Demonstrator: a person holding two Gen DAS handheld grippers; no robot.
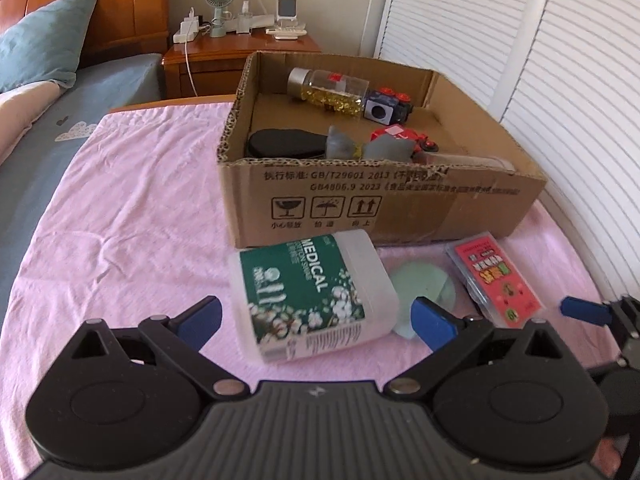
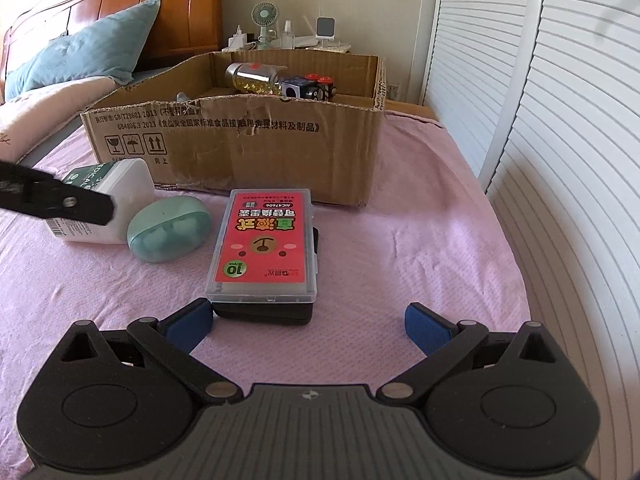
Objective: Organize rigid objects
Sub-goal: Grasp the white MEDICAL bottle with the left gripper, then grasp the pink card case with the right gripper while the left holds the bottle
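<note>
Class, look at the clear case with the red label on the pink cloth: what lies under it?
Under the clear case a black object shows along its near edge and right side. The case covers the rest, so what it is cannot be told.

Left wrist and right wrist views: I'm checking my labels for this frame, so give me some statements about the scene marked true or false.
1. The cotton swab container lies on its side between the open left tongs. True.
2. The right tongs are shut on the red-labelled case. False: they are open, the case just ahead of them.
3. The capsule bottle lies inside the cardboard box. True.
4. The mint green case sits inside the box. False: it rests on the pink cloth, between the container and the red-labelled case.
5. The red-labelled case lies on top of a black object. True.
</note>
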